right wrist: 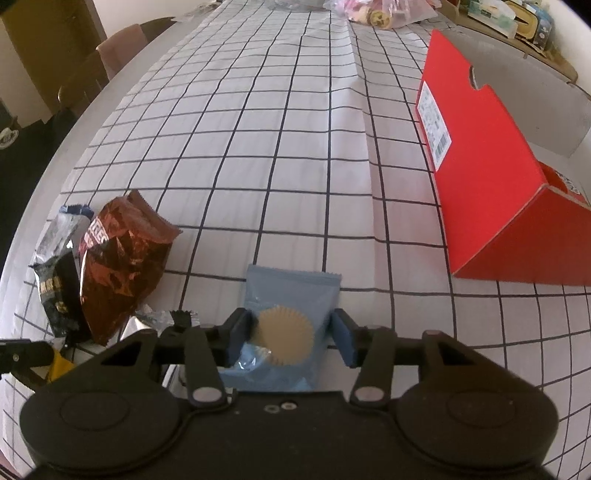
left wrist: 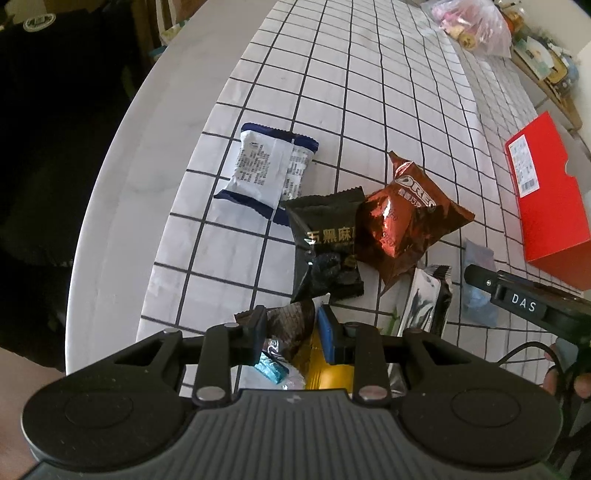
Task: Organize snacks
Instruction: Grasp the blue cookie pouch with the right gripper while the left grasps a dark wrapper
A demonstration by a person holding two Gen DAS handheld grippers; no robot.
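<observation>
My left gripper (left wrist: 291, 338) points down over a heap of snacks, its jaws shut on a dark brown wrapped snack (left wrist: 290, 321). Under it lie a yellow packet (left wrist: 325, 373) and a teal candy (left wrist: 271, 369). Beyond are a black packet (left wrist: 325, 247), a copper Oreo packet (left wrist: 402, 221) and a white-and-blue packet (left wrist: 264, 170). My right gripper (right wrist: 291, 341) is shut on a light blue packet (right wrist: 291, 291) with a round tan cake inside, resting on the checked cloth. The Oreo packet (right wrist: 122, 266) lies to its left.
An open red box (right wrist: 487, 177) stands to the right on the checked cloth (right wrist: 277, 147). A silver packet (left wrist: 428, 299) lies between the two grippers. A plastic bag (left wrist: 472, 26) sits at the far end. The table's rounded edge (left wrist: 122, 206) runs along the left.
</observation>
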